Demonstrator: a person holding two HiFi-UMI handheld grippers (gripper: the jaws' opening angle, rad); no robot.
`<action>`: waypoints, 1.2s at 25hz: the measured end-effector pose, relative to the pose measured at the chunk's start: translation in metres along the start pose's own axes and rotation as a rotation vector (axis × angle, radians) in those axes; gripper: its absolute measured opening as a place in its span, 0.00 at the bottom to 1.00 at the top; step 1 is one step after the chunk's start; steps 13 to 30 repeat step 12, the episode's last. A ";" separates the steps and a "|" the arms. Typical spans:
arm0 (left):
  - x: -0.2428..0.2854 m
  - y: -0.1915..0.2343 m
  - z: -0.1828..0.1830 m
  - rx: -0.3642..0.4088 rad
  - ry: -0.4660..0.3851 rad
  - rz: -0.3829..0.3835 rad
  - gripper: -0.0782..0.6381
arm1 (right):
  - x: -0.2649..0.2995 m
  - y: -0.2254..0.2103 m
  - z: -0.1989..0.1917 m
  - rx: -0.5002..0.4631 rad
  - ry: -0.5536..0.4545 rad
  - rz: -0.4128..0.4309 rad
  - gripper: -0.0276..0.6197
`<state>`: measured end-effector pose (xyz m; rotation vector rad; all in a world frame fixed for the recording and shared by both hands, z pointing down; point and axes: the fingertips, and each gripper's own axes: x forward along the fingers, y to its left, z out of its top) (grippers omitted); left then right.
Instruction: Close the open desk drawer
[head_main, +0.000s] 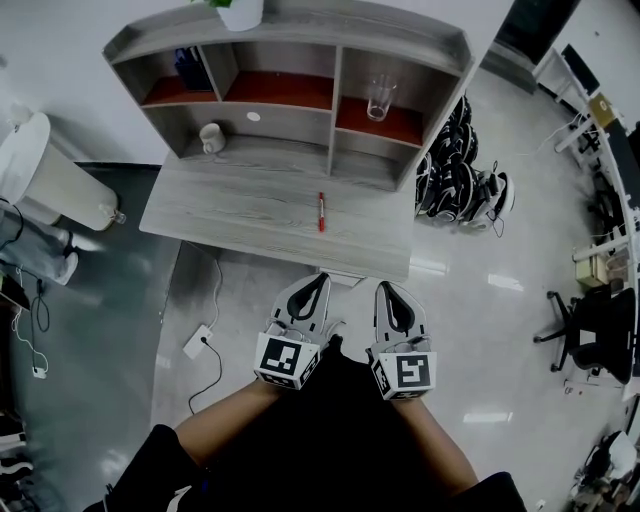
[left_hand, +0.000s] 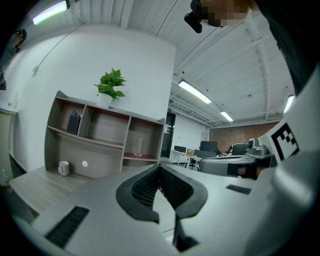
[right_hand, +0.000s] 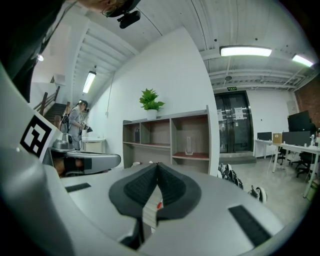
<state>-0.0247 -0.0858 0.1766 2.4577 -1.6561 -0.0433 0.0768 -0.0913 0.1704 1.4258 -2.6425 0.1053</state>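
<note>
The left tongs (head_main: 318, 282) and right tongs (head_main: 386, 290) are pressed together, empty, side by side just off the near edge of the table (head_main: 250, 205). Between their tips a pale sliver of the drawer (head_main: 341, 279) shows under that edge.

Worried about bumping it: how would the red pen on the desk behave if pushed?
The red pen is slim, so probably light and stiff. Lying flat on the smooth desk, it may well roll if pushed from the side.
</note>
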 end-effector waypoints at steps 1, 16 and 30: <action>-0.002 0.002 -0.001 0.000 0.003 0.005 0.13 | -0.001 0.002 -0.002 0.004 0.005 0.001 0.07; -0.027 0.009 -0.003 -0.027 0.012 -0.032 0.13 | -0.002 0.030 -0.003 0.004 0.008 0.023 0.07; -0.027 0.009 -0.003 -0.027 0.012 -0.032 0.13 | -0.002 0.030 -0.003 0.004 0.008 0.023 0.07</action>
